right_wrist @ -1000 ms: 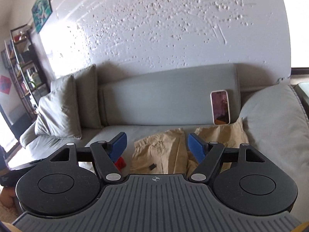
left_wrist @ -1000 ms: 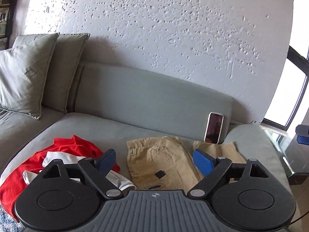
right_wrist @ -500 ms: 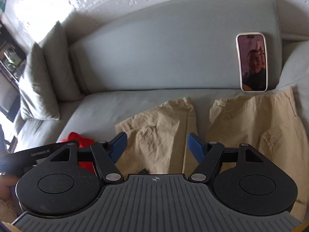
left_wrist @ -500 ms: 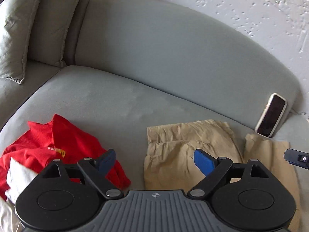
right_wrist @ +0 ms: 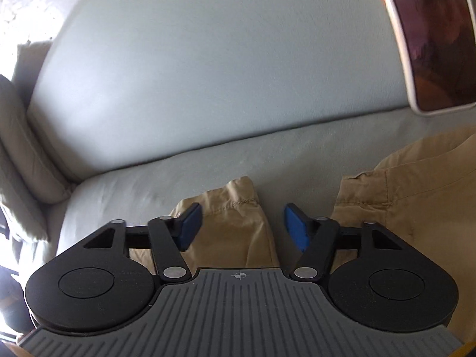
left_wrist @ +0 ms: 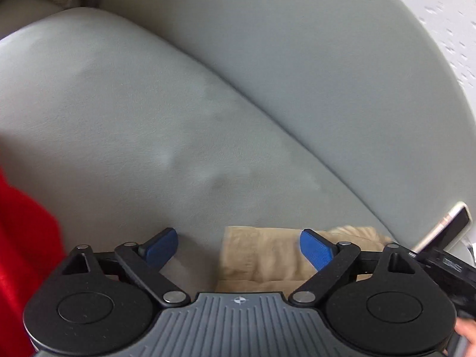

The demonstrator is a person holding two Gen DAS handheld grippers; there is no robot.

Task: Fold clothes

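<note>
Khaki shorts [right_wrist: 238,217] lie spread on the grey sofa seat [left_wrist: 148,136], leg ends toward the backrest. My left gripper [left_wrist: 238,248] hovers low over the far left corner of one leg [left_wrist: 267,255]; its jaws are closing, with that cloth corner between the blue pads but untouched. My right gripper [right_wrist: 242,227] is low over the other corner of the same leg, jaws also closing, the cloth between the pads and not pinched. The second leg [right_wrist: 401,196] lies to the right. A red garment [left_wrist: 20,253] fills the left edge of the left wrist view.
A phone [right_wrist: 431,35] leans upright against the sofa backrest [right_wrist: 208,74], just right of the shorts; it also shows as the phone [left_wrist: 449,226] in the left wrist view. Grey cushions [right_wrist: 17,154] sit at the sofa's left end. A hand [left_wrist: 465,333] shows at the lower right.
Both grippers have dropped forward and down toward the shorts, tilting to face the seat. Both pairs of jaws have narrowed. The wall and cushions have slid out of view.
</note>
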